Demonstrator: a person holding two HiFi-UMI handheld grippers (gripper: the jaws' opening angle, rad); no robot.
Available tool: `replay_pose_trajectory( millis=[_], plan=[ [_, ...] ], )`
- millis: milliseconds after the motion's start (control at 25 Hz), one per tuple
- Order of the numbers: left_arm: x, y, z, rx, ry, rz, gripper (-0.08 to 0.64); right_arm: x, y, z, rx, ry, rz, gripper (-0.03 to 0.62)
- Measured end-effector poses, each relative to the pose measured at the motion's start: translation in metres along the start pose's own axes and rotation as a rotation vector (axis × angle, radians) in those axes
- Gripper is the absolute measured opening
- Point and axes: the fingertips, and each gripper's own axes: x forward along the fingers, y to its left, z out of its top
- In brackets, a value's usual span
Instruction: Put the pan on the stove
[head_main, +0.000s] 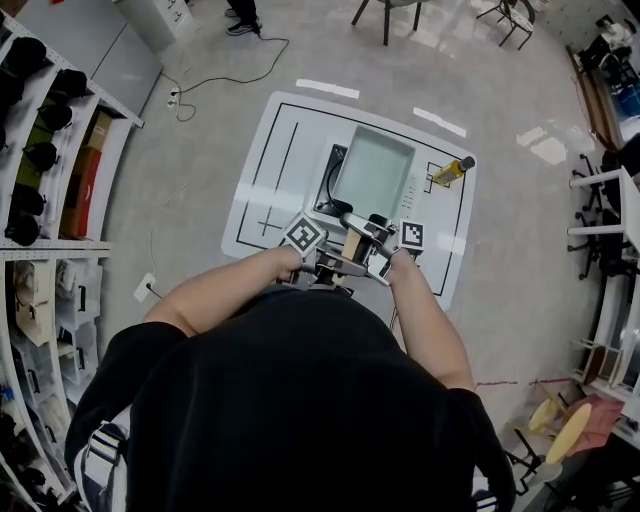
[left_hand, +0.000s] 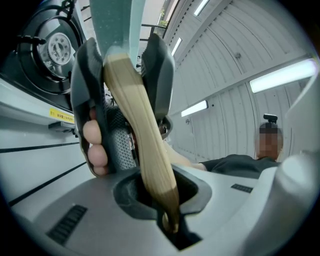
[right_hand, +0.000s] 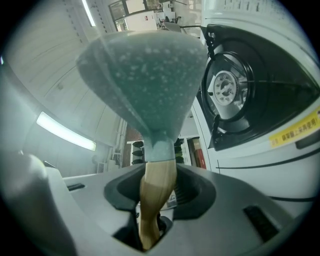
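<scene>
Left tool and right tool clamp the handle of an empty pan over the stove.

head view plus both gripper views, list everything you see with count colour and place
pan: one, pale green, square, over the stove
pan handle: one, wooden, near table edge
stove: one, black top, on the table
bottle: one, yellow, dark cap, right of the pan
table: one, white, black lines, centre
shelving: one unit, white, far left
chairs: several, dark, top edge
left hand-held gripper: one, grey, shut on the pan handle
right hand-held gripper: one, grey, shut on the pan handle
</scene>
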Motion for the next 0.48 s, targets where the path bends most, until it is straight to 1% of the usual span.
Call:
replay_pose_trajectory(
  millis=[80, 160, 200, 400, 480],
  plan=[
    [-0.001, 0.004, 0.0, 0.011, 0.001, 0.001, 0.054, 0.0, -0.006, 0.0, 0.01, 0.0, -0.008, 0.146],
    [-0.004, 0.014, -0.001, 0.011, 0.006, 0.034, 0.054, 0.0, -0.011, 0.0, 0.022, 0.0, -0.014, 0.146],
    [-0.006, 0.017, -0.002, -0.001, 0.006, 0.046, 0.055, 0.0, -0.013, -0.001, 0.03, 0.0, -0.015, 0.146],
    [-0.003, 0.021, -0.005, -0.026, 0.0, 0.028, 0.055, -0.005, -0.028, -0.002, 0.047, 0.001, -0.029, 0.146],
    [-0.001, 0.021, -0.006, -0.038, -0.006, 0.003, 0.055, -0.006, -0.031, -0.003, 0.058, 0.001, -0.027, 0.146]
  ],
)
